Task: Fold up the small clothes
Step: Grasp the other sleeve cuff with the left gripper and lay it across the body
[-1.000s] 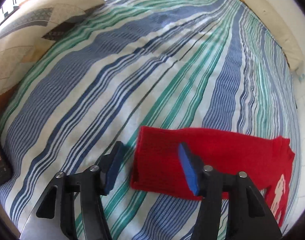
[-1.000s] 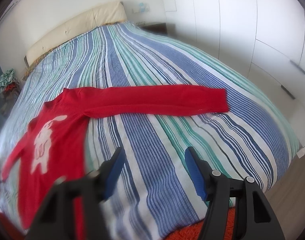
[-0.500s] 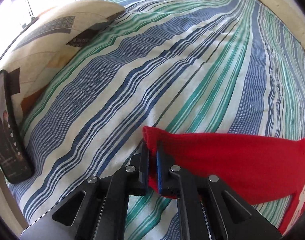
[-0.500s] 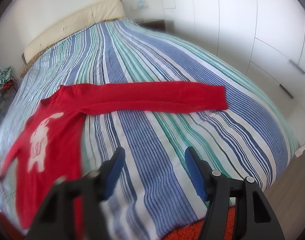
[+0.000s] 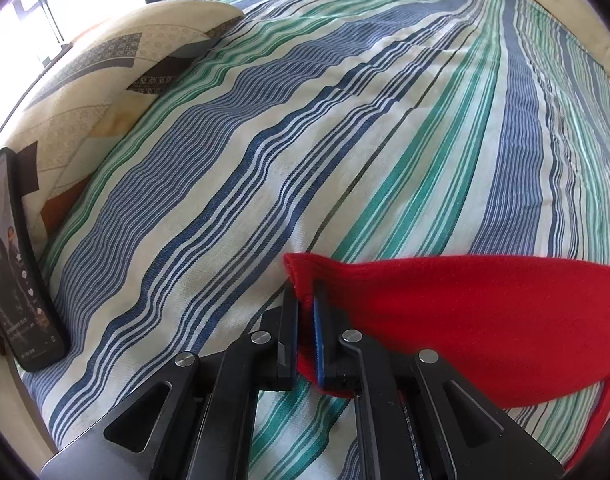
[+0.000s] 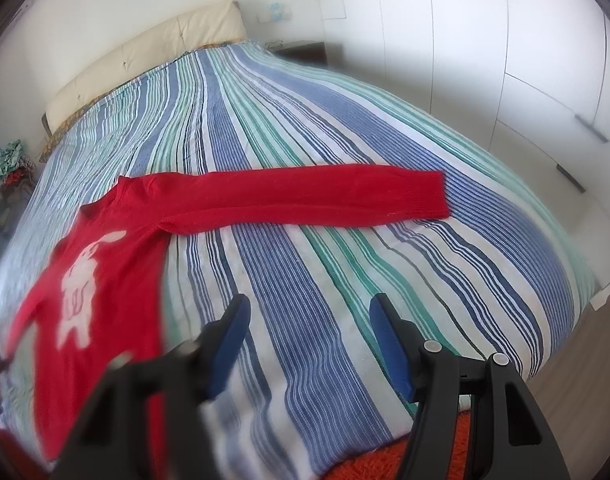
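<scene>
A small red sweater (image 6: 105,264) with a white animal print lies on the striped bedspread (image 6: 305,120). Its one sleeve (image 6: 305,196) stretches out flat to the right. In the left wrist view my left gripper (image 5: 305,300) is shut on the cuff of the other red sleeve (image 5: 465,320), which is lifted slightly off the bed. My right gripper (image 6: 309,312) hovers open over bare bedspread near the bed's foot, just right of the sweater's body, with nothing between its blue pads.
A phone (image 5: 17,264) with a lit screen leans at the left bed edge next to a patterned cushion (image 5: 105,64). A cream headboard (image 6: 153,52) is at the far end, white wardrobe doors (image 6: 505,60) on the right, and an orange rug (image 6: 385,460) below.
My left gripper went from open around the sleeve cuff to shut on it, then tilted and raised the cuff a little. The right gripper stayed put and open.
</scene>
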Tool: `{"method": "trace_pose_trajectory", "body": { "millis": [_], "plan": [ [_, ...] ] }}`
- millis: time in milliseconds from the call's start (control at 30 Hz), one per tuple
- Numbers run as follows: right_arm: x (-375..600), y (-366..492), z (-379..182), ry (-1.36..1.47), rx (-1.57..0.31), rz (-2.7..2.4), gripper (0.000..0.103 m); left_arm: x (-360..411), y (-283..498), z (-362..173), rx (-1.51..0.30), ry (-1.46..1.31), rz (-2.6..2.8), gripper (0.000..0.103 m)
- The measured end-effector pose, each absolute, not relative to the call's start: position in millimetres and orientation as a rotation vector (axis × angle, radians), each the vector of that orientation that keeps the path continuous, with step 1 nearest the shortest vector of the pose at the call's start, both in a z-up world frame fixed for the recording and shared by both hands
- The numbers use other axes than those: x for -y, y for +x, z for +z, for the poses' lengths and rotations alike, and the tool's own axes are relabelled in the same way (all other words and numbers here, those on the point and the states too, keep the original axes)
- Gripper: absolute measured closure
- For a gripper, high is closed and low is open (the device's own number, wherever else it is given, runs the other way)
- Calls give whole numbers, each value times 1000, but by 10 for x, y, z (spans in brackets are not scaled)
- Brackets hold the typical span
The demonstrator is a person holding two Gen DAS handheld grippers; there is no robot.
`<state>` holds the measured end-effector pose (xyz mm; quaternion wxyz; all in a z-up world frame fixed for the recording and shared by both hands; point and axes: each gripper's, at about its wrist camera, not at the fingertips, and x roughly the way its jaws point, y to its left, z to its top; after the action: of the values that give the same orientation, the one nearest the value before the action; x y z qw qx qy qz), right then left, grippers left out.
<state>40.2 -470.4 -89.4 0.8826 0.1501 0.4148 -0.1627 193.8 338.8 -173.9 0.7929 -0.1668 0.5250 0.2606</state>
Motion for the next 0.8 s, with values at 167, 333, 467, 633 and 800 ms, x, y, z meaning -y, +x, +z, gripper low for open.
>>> {"method": "trace_pose_trajectory", "body": {
  "millis": [167, 333, 467, 633, 800],
  "plan": [
    [4688, 414, -899, 303, -868, -346, 41, -3389, 1930, -1745, -1131, -351, 550, 98],
    [4685, 422, -904, 300, -871, -347, 41, -3364, 1940, -1749, -1133, -332, 545, 98],
    [4691, 420, -910, 306, -870, -348, 41, -3379, 1943, -1756, -1140, -339, 543, 98],
    [4693, 416, -910, 309, -866, -348, 41, -3376, 1964, -1761, -1144, -330, 546, 97],
    [4697, 413, -907, 311, -863, -350, 41, -3475, 1894, -1759, -1124, -417, 550, 86]
  ]
}}
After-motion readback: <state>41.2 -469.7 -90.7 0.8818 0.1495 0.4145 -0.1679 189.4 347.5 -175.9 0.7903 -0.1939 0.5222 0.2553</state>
